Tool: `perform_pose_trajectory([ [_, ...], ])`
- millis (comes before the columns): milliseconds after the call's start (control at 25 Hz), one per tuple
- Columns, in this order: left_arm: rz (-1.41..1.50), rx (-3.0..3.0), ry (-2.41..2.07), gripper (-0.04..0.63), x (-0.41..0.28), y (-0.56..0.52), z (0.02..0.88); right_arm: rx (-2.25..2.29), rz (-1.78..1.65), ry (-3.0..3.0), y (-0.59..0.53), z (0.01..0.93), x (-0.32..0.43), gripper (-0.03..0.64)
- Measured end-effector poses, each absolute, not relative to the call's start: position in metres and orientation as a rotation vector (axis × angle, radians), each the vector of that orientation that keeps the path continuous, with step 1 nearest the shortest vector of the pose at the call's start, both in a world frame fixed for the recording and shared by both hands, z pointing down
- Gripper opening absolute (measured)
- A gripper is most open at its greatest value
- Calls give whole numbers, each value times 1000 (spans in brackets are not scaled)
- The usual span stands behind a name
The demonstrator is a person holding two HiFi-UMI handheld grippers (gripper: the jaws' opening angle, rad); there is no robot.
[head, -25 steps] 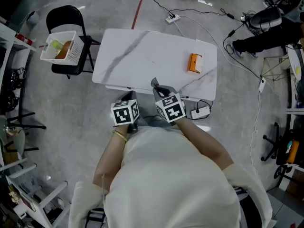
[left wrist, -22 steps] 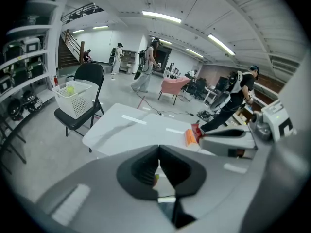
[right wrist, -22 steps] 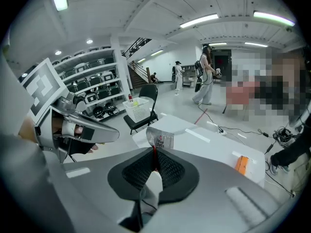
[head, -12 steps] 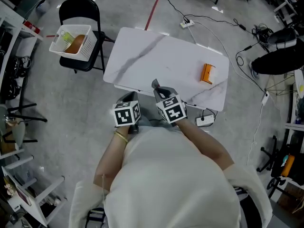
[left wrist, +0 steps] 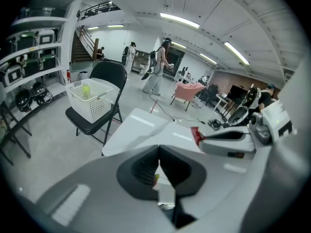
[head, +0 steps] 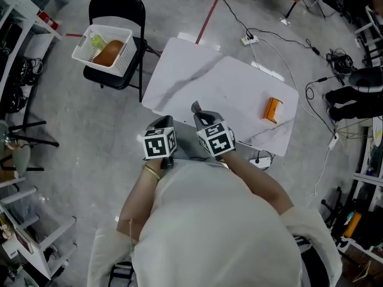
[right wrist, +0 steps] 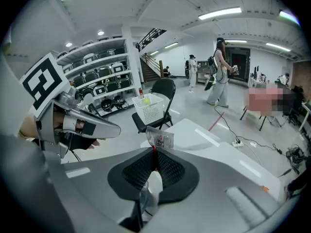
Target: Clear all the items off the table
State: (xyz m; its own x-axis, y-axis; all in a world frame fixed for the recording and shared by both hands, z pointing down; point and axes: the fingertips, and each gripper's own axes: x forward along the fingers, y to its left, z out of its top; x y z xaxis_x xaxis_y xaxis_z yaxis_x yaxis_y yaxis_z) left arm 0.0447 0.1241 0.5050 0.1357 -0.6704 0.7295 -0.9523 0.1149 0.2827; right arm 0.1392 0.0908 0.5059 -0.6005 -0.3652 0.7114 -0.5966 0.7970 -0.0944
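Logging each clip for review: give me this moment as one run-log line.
left gripper: shut | right gripper: shut on packet | table: orange item on it

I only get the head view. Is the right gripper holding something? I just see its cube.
Observer: Yes. The right gripper is shut on a small packet with red print.
Operator: What about the left one?
Observer: The left gripper has its jaws together.
Operator: What's way behind the basket chair?
Observer: A staircase rises behind the chair.
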Motion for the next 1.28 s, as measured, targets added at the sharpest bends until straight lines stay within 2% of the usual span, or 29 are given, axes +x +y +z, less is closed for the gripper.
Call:
perform_pose_trajectory([
  [720,346,1428,-1739,9,-136,118,507,504,335,-2298,57,509,-36,15],
  [1280,276,1305,-1820,9,-237,126,507,375,276,-2320,48,509,-143,15],
])
